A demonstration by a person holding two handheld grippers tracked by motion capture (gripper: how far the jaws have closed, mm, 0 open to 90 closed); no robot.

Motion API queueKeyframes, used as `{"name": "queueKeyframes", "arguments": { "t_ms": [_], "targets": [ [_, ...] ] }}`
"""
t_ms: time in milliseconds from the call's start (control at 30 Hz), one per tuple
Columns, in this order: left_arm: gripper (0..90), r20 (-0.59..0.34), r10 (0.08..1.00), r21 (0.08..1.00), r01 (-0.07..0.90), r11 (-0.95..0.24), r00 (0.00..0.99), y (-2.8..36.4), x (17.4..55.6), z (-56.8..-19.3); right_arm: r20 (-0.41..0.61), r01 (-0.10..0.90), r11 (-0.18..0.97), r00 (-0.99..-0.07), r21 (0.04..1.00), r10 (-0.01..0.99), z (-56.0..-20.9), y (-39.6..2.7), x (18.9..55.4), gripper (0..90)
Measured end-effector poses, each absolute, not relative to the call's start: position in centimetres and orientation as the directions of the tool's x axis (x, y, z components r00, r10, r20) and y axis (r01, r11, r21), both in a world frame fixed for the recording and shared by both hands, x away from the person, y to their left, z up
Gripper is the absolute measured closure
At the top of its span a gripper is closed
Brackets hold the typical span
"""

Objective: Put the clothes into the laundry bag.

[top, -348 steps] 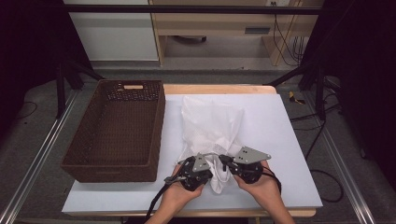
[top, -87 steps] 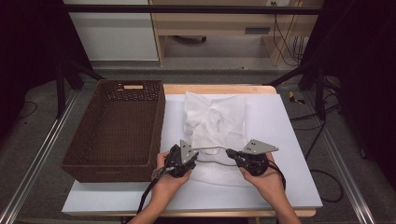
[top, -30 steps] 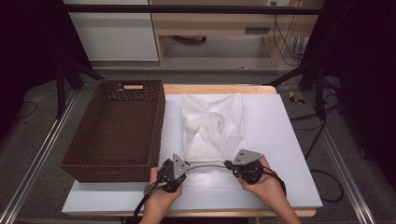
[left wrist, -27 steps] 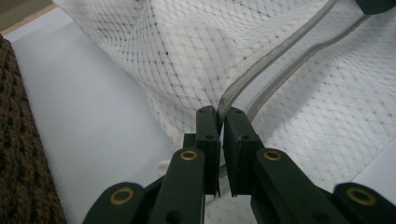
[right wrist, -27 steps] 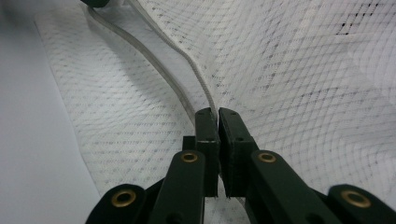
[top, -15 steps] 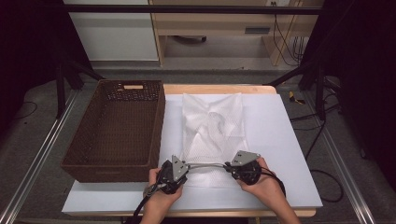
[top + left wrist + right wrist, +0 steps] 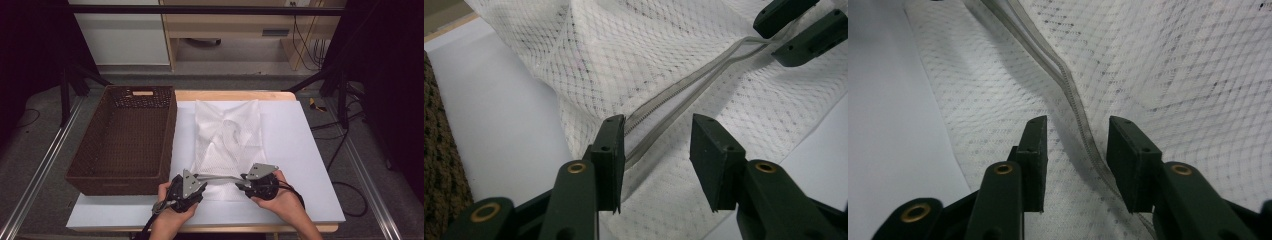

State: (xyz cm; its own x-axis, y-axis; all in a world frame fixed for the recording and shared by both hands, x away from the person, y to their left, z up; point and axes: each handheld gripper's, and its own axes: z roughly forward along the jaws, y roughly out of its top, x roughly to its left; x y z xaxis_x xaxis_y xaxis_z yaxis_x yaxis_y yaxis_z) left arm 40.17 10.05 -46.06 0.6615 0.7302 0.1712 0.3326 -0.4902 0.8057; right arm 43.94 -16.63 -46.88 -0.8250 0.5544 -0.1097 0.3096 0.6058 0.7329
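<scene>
A white mesh laundry bag [image 7: 227,142] lies flat on the pale table [image 7: 310,165], its grey zipper [image 7: 674,97] along the near edge; it looks light, limp and easily snagged, best pinched at the zipper hem or a corner. The left gripper [image 7: 656,150] and right gripper [image 7: 1074,150] have just been opening, jaws apart astride the zipper, pressing nothing; beside the bag, the brown wicker basket [image 7: 92,165] stands empty.

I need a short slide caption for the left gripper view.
Left hand-held gripper, jaws just opened, astride the grey zipper of a white mesh bag.
</scene>
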Motion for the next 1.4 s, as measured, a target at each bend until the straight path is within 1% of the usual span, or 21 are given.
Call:
{"name": "queueKeyframes", "arguments": {
  "t_ms": [100,133,333,467,600,700,800,1000,1200,1333,1400],
  "targets": [
    [54.0,0.164,0.733,0.817,0.325,-0.476,0.661,10.1,40.2,-45.9,-0.111,0.31,0.592,-0.816,0.744,0.567,-46.8,-16.6,43.9,49.7],
    [52.8,0.156,0.735,0.822,0.326,-0.466,0.659,10.1,40.1,-45.9,-0.114,0.308,0.59,-0.814,0.746,0.57,-46.8,-16.7,43.9,48.6],
    [48.1,0.136,0.738,0.83,0.331,-0.45,0.662,9.9,40.1,-45.9,-0.111,0.311,0.561,-0.796,0.767,0.595,-46.3,-16.8,44.0,29.4],
    [43.9,0.122,0.741,0.833,0.338,-0.438,0.66,9.9,40.1,-45.9,-0.098,0.326,0.553,-0.791,0.766,0.603,-46.1,-16.8,44.1,21.5],
    [40.9,0.118,0.741,0.838,0.334,-0.431,0.661,9.9,40.1,-45.8,-0.088,0.327,0.541,-0.792,0.775,0.604,-45.8,-16.9,44.1,18.1],
    [38.5,0.132,0.731,0.835,0.323,-0.446,0.669,9.8,40.1,-45.7,-0.084,0.325,0.524,-0.786,0.787,0.613,-45.6,-17.0,44.2,16.0],
    [36.7,0.114,0.731,0.841,0.326,-0.431,0.673,9.7,40.2,-45.7,-0.076,0.327,0.501,-0.775,0.801,0.627,-45.3,-17.2,44.2,14.6],
    [31.9,0.12,0.723,0.841,0.317,-0.439,0.681,9.7,40.2,-45.6,-0.064,0.336,0.462,-0.75,0.821,0.659,-45.0,-17.7,44.3,12.9],
    [28.8,0.122,0.713,0.841,0.31,-0.444,0.69,9.6,40.2,-45.5,-0.053,0.349,0.427,-0.72,0.834,0.692,-44.7,-17.9,44.5,9.9],
    [28.4,0.08,0.721,0.86,0.318,-0.399,0.689,9.4,40.2,-45.2,-0.045,0.353,0.389,-0.689,0.851,0.724,-44.3,-18.2,44.5,8.2],
    [28.0,0.084,0.711,0.865,0.303,-0.399,0.698,9.3,40.0,-44.8,-0.041,0.35,0.366,-0.672,0.862,0.74,-44.1,-18.4,44.5,7.5]
  ]
}}
